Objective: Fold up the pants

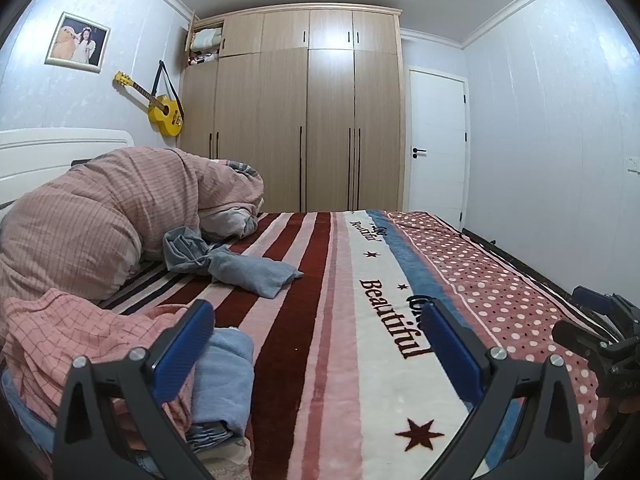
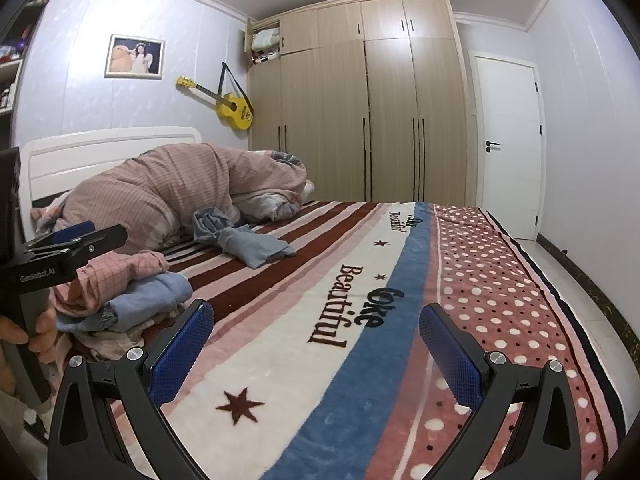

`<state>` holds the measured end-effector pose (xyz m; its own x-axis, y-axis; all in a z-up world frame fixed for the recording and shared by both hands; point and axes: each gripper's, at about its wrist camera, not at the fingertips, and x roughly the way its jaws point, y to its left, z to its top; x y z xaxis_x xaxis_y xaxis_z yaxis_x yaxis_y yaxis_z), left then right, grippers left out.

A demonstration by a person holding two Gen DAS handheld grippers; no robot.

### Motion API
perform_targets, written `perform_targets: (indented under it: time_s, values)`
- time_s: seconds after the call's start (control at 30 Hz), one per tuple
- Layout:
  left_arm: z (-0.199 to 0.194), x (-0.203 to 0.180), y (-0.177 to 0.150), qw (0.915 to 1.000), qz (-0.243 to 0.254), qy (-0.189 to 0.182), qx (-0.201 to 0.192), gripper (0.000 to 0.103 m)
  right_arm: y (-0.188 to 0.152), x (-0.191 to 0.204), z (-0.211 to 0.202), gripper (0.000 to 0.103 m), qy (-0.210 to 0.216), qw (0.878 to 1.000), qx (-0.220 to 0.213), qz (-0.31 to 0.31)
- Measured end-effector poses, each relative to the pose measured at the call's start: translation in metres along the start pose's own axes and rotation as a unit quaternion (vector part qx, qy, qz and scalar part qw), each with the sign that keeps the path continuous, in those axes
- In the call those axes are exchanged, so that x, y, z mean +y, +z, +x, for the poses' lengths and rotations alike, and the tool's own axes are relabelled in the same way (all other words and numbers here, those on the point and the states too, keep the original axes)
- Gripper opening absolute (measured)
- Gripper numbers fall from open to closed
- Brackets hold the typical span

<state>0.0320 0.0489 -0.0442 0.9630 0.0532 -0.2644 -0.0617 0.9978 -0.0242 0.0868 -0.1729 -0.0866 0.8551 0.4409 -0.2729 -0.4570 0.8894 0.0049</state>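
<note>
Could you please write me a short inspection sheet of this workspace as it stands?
Surface: bed under a striped blanket, middle bare.
Job's things: crumpled blue-grey pants lying unfolded beside the duvet.
Clutter: clothes pile at the near left edge.
Grippers: left gripper and right gripper both open, holding nothing, above the blanket.
Cables: nothing seen.
Surroundings: wardrobe with one top door open, yellow guitar and framed picture on the wall, white door shut.
</note>
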Motion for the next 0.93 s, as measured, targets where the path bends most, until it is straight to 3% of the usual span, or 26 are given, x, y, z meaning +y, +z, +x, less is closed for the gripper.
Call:
perform_targets:
  time_s: [0.93]
  values:
    - [0.0079, 0.0020, -0.0035, 1.0000, 0.000, -0.002, 0.005, 0.102, 0.0047, 0.0076, -0.0017, 0.103, -0.007, 1.000, -0.004, 0.000]
